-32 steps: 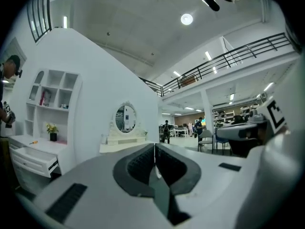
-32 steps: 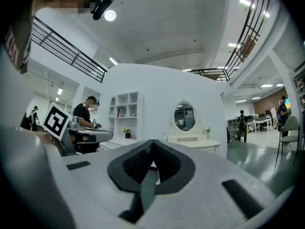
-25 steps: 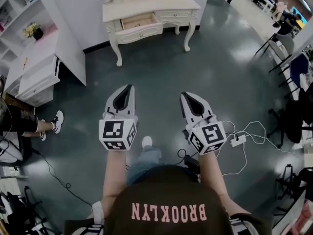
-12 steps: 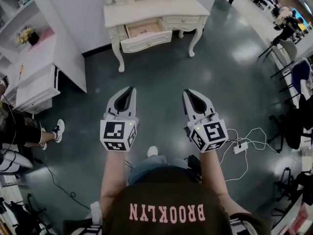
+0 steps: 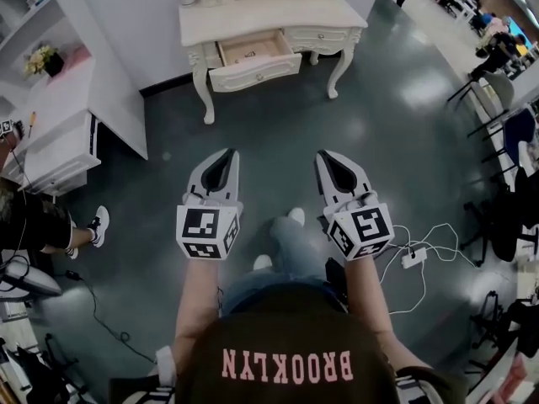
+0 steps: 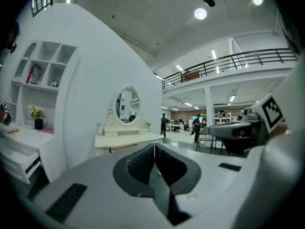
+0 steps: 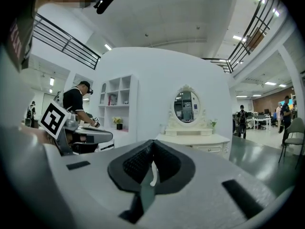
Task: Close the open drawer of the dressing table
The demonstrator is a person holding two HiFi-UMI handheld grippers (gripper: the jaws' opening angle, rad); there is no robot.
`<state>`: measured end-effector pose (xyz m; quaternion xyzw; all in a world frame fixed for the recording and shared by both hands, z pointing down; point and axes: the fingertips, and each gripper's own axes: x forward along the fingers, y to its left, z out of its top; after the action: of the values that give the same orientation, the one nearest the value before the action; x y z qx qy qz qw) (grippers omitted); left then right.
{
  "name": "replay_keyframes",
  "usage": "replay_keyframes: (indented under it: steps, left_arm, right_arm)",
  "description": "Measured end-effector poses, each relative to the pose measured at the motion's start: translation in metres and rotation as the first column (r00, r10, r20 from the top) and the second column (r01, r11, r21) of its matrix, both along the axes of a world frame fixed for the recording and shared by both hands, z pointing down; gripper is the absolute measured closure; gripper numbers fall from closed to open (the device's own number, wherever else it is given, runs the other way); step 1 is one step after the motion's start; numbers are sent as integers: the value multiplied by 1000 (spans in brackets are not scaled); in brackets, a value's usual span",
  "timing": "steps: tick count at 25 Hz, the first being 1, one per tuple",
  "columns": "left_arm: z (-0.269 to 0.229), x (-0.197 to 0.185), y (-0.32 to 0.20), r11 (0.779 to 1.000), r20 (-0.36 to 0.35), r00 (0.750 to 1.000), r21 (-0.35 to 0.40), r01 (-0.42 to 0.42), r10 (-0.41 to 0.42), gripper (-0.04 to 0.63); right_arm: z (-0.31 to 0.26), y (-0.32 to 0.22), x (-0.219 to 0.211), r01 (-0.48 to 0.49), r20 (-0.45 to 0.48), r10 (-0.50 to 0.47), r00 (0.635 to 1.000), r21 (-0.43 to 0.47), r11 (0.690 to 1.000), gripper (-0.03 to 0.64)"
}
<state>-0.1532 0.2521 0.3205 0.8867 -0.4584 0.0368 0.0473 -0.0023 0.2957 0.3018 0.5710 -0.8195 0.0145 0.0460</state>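
Note:
The white dressing table (image 5: pixel 269 15) stands against the wall at the top of the head view, with its left drawer (image 5: pixel 253 57) pulled out and showing a wooden inside. My left gripper (image 5: pixel 226 152) and right gripper (image 5: pixel 324 155) are held side by side over the dark floor, well short of the table, both pointing at it. Both have their jaws together and hold nothing. In the left gripper view, the table (image 6: pixel 126 140) with its oval mirror (image 6: pixel 125 106) lies beyond the left gripper (image 6: pixel 154 144). The right gripper view shows the table (image 7: pixel 195 140) past the right gripper (image 7: pixel 152 142).
A white desk with drawers (image 5: pixel 50 133) and a white partition (image 5: pixel 109 57) stand at the left, with a person (image 5: pixel 38 221) beside them. Cables and a power strip (image 5: pixel 413 259) lie on the floor at the right. Chairs (image 5: pixel 505 124) line the right edge.
The dressing table has drawn nearer in the head view as I walk toward it. Both grippers have stayed side by side and shut. My foot has stepped forward.

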Motion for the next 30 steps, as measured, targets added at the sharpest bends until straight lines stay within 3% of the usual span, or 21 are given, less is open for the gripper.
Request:
replay_keyframes:
  steps: [12,24,30]
  left_arm:
    - [4,31,-86,999,28,999,2,32,-32,588]
    - [3,72,-236,988,31,988,-23,153,-152,588]
    - [10,90,-291,969,35,969,-39,244,-243,588]
  right_arm:
    - [3,-101,33,29,97,-31,995,26,999,620]
    - [8,-259,79,122,91,-121,988,0,993,618]
    - [23,-322,104,188,86,-186,979,-25,982,620]
